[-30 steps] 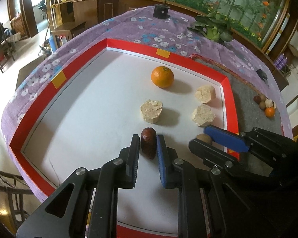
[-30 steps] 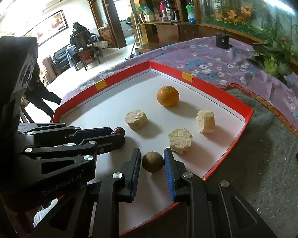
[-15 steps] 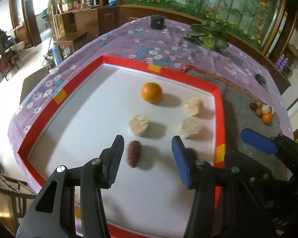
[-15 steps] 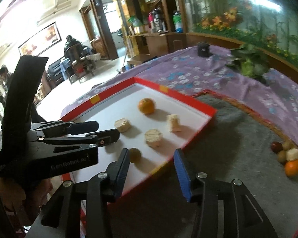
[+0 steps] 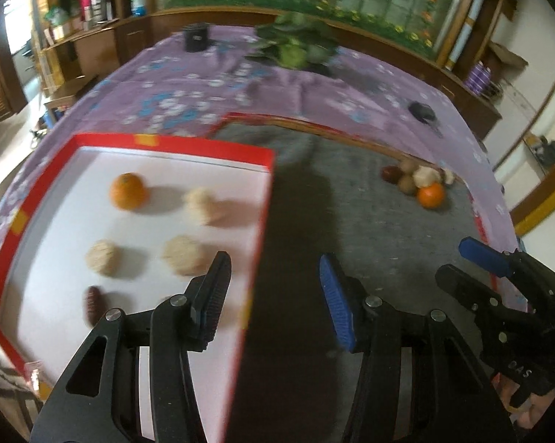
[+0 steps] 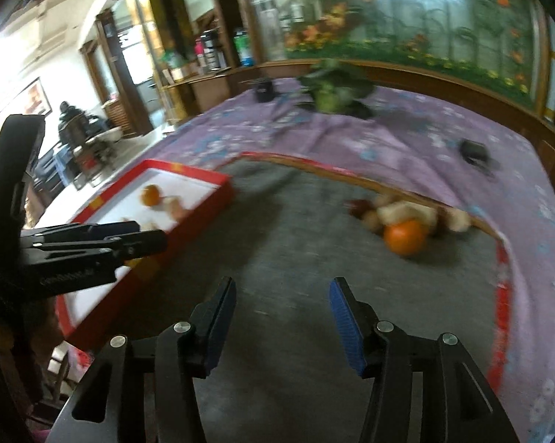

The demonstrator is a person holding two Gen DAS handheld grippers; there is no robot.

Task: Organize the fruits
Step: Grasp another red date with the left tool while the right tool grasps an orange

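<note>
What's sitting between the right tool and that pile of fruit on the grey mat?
Nothing visible. The right tool stands open and empty over bare grey mat, and the fruit pile, with its orange nearest, lies ahead and to the right with only open mat between.

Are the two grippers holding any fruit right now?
No, nothing is held. The left gripper and the right gripper are both open, having just opened, with only the grey mat showing between their fingers.
</note>
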